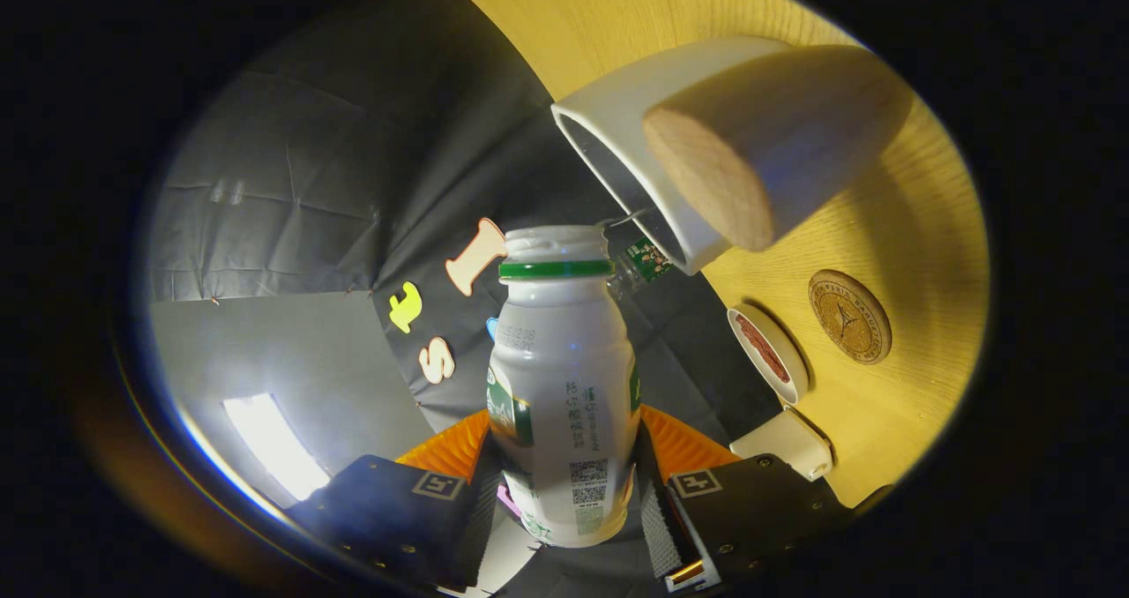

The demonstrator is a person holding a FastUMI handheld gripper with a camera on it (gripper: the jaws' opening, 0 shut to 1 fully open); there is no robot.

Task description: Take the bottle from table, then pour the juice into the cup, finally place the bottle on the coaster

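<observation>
The whole scene sits rolled hard to one side: the yellow wooden table (917,227) runs up along one flank instead of lying flat below, so the gripper (564,483) is turned well over on its side, in a pouring tilt. Its two fingers are closed narrowly on the lower body of a white plastic juice bottle (564,386), one pressing each flank, with ribbed pads (679,444) against the bottle's sides. The bottle reaches straight ahead from between the fingers, its printed label facing the camera and a green ring just under its open, capless mouth.

Just beyond that mouth and slightly to the side is the white cup (635,139), its open rim turned toward the bottle. The mouth is near the rim but not touching it, and no stream of juice can be made out between them. A pale wooden handle (750,157) juts from the cup's side toward the camera.

Farther along the table lies a round brown coaster (849,316), flat and bare. Between it and the fingers are a small white dish with a reddish inside (769,354) and a small white block (785,444), both resting on the table, apart from the coaster.
</observation>
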